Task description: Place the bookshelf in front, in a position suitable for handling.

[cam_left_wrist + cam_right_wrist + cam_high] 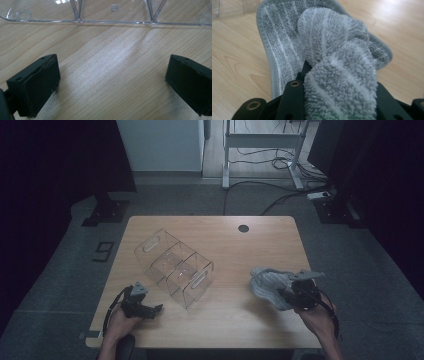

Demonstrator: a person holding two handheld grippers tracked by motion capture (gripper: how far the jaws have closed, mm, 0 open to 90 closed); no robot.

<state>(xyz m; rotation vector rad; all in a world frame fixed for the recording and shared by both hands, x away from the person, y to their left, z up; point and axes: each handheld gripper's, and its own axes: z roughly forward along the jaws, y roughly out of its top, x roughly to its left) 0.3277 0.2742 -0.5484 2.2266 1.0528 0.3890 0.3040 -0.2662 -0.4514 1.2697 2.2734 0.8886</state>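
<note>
A grey striped cloth [269,284] lies bunched on the right side of the wooden table [225,245]. My right gripper [289,295] is shut on the cloth; in the right gripper view a thick fold of the cloth [339,75] is pinched between the black jaws and drapes forward onto the table. A clear plastic organiser [174,267] with several compartments sits left of centre. My left gripper [152,311] rests near the front left edge, open, with bare wood between its fingers [37,85]; the organiser's edge [112,22] lies just ahead of it.
A round cable hole [243,228] marks the table's far side. Beyond the table stand a white desk frame [260,150] and loose cables on the floor. Dark curtains flank both sides.
</note>
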